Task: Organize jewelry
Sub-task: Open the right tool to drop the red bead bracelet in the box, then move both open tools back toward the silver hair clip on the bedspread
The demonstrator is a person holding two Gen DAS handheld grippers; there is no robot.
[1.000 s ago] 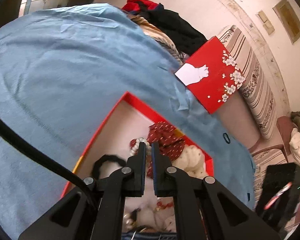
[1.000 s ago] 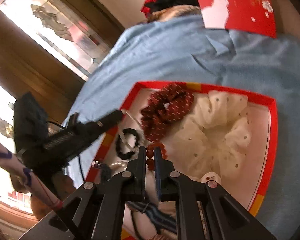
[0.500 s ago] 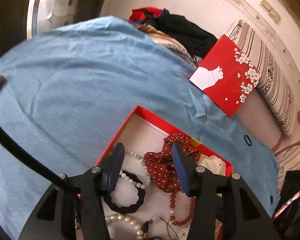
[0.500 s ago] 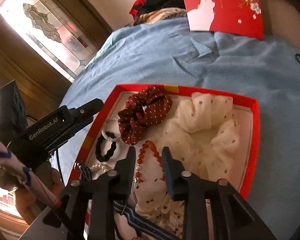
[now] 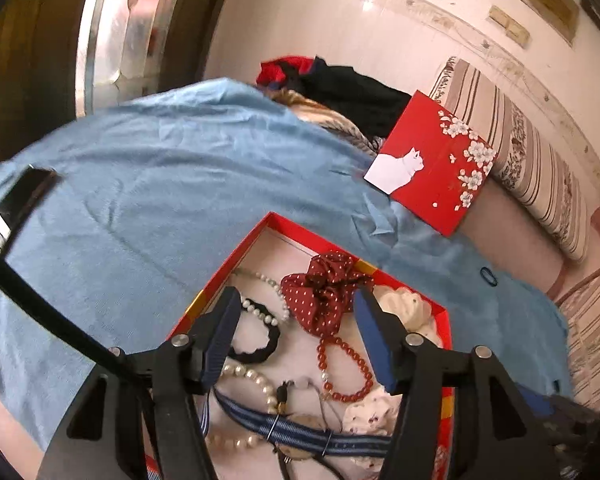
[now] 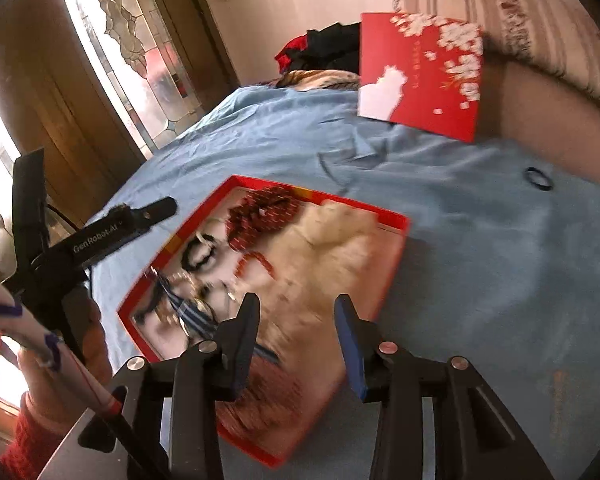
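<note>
Spread wide and empty, the jaws of the left gripper (image 5: 294, 330) are seen in the left wrist view above a red tray (image 5: 236, 256) that lies on a blue bedspread (image 5: 132, 208). Inside the tray can be counted one dark red polka-dot scrunchie (image 5: 324, 296), one black hair tie (image 5: 260, 340), one red bead bracelet (image 5: 340, 372), one cream scrunchie (image 5: 404, 304), a blue striped band (image 5: 300, 432) and pearl strands (image 5: 252, 380). One red lid with a white cat (image 5: 432, 168) is propped behind, well apart.

From the right wrist view, the jaws of the right gripper (image 6: 298, 328) are likewise seen parted and empty over the tray's near edge (image 6: 388, 280). Its contents are blurred. One small black ring (image 6: 538, 179) lies on the bedspread, well apart from the tray.
</note>
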